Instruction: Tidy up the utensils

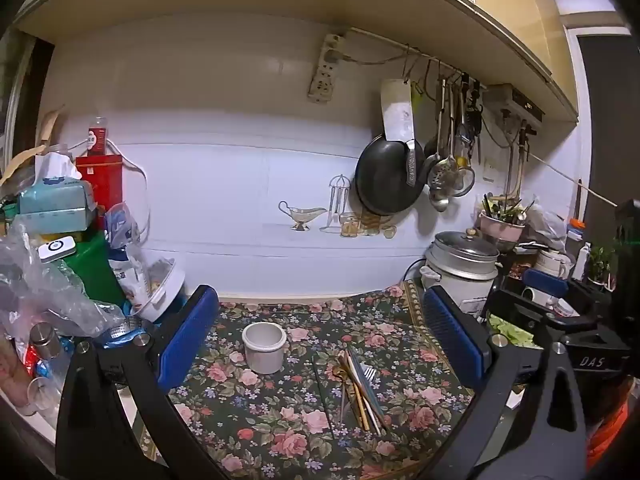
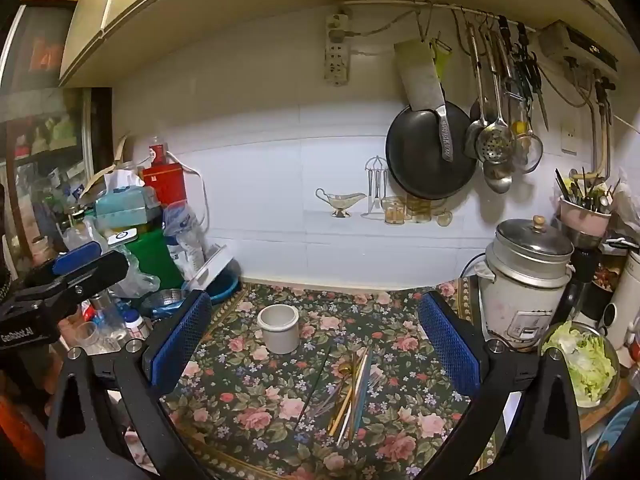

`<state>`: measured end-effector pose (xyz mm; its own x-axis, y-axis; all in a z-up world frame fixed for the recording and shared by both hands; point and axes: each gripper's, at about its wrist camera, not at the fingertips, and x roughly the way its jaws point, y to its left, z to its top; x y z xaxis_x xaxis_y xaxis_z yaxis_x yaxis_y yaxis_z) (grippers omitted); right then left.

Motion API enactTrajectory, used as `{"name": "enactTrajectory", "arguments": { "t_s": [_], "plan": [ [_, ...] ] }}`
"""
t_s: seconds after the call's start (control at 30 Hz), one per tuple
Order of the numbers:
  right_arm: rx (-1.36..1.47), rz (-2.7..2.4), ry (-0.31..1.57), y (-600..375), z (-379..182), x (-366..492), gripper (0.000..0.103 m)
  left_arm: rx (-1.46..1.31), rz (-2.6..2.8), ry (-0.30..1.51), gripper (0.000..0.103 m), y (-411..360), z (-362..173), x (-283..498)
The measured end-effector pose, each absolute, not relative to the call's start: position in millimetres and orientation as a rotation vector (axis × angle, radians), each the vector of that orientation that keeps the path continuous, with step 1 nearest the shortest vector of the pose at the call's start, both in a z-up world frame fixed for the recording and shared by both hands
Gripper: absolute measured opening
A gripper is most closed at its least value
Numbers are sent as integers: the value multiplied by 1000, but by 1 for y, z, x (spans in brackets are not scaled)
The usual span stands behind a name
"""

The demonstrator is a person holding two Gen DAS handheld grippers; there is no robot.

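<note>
Progress: nothing sorted yet, by the look of things; whole job judged ahead.
Utensils [image 1: 362,390]: loose bundle lying flat on the floral cloth [image 1: 280,432], gold, white and silvery handles overlapping, a fork head poking out to one side; exact count not readable.
Cup [image 1: 264,346]: white, upright, apparently empty, just beside the bundle but apart from it; likely the holder to fill.
Worktop: cloth-covered patch in the middle, clutter of bags and boxes on one side, rice cooker [image 2: 524,280] on the other.
Left gripper [image 1: 320,340]: spread as wide as possible, blue fingers [image 1: 184,340] bare, holding nothing, touching nothing; hovering tilted slightly down, cup and bundle both framed between them, farther along the worktop.
Right gripper [image 2: 314,340]: likewise fully spread and empty, fingers [image 2: 450,340] clear of everything; hovering above the cloth, bundle ahead and a little below.
Left to do: pick utensils from the cloth, probably a few at a time, stand them in the cup; thin flat handles likely awkward to lift off fabric.
</note>
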<state>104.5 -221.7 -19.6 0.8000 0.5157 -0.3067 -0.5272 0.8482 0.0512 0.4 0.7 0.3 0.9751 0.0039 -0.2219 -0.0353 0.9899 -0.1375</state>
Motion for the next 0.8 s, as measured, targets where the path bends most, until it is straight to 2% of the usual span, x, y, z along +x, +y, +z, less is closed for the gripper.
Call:
{"name": "enactTrajectory", "arguments": {
  "t_s": [0.8],
  "plan": [
    [-27, 562, 338, -210, -20, 111, 103, -106, 23, 265, 103, 7, -12, 14]
  ]
}}
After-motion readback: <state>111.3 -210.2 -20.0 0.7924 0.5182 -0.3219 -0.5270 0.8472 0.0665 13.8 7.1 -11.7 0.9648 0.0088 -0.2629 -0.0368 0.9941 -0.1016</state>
